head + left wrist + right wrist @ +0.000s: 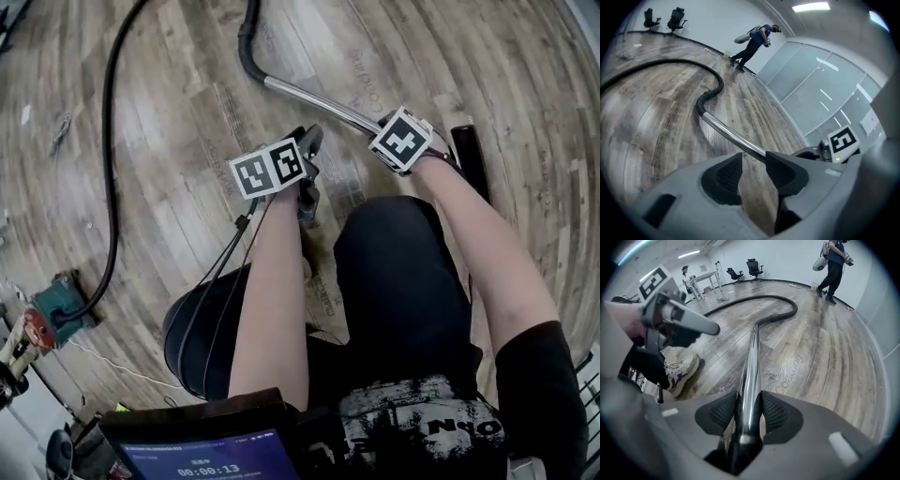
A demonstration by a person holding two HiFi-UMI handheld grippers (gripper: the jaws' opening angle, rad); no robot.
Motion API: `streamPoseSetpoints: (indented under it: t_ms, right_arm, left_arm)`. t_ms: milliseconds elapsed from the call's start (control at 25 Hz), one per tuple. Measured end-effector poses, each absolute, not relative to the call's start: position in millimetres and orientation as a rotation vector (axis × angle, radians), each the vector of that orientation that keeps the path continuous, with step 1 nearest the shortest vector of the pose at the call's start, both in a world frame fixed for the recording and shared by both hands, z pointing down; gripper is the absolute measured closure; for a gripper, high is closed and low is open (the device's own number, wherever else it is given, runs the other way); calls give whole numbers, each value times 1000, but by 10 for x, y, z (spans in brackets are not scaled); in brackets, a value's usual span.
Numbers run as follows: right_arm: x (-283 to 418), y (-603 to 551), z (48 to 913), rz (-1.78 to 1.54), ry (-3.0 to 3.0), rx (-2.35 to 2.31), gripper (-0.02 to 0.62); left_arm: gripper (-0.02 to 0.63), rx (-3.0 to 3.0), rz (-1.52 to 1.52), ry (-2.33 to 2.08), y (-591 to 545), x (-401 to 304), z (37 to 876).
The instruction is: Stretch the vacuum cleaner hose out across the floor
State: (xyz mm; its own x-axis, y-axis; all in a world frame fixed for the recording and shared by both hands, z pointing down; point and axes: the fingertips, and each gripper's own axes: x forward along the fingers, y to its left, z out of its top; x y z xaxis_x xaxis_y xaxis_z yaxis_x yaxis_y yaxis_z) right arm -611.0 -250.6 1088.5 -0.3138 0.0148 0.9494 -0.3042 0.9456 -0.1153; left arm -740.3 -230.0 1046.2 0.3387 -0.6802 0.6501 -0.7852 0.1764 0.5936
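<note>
Down on the wood-plank floor the long black vacuum hose lies curved | right tool clamps its shiny chrome wand tube | left tool gapes empty | risk: slick tube could slip out on a one-handed pull tbh

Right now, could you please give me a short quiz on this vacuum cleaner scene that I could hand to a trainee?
1. True or false: the left gripper is clamped on the metal tube.
2. What sits between the pads of the right gripper? A) a shoe B) the metal tube C) nothing
3. Fill in: the black hose lies in a curve on the ___ floor.

Key:
1. False. Its jaws stand apart, with only floor showing between them.
2. B. The pads press on the metal tube from both sides.
3. wooden
</note>
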Motion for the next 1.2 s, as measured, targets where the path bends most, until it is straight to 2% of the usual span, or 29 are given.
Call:
streamPoseSetpoints:
  t_ms: [200,320,600,680,720,800,1000,1200]
  right_arm:
    - [-6041,-2444,10613,328,-1885,191,419]
    - [-5970,-2440,10546,282,-1860,202,419]
    - [-5969,-2350,10392,192,-1855,183,419]
    - [-5946,-2322,10350,159,-1859,167,419]
    - [-5926,-2331,10333,142,-1863,163,419]
    - [-5885,-2368,10328,129,-1875,162,419]
    - [-5821,-2387,10477,49,-1855,144,413]
    - [-5787,-2468,10632,-60,-1798,147,396]
  left_arm:
    - [393,1399,-249,-1234,-2612,-6992,10728]
    - [346,1328,-373,-1149,-2761,-6758,10842]
    - [327,1178,-619,-1117,-3077,-6710,10982]
    - [344,1153,-680,-1109,-3137,-6732,10990]
    - [380,1144,-712,-1100,-3165,-6735,10977]
    - [401,1119,-766,-1083,-3200,-6723,10942]
    - [502,1014,-856,-1090,-3205,-6733,10875]
    - [512,1085,-801,-1172,-3270,-6721,10657]
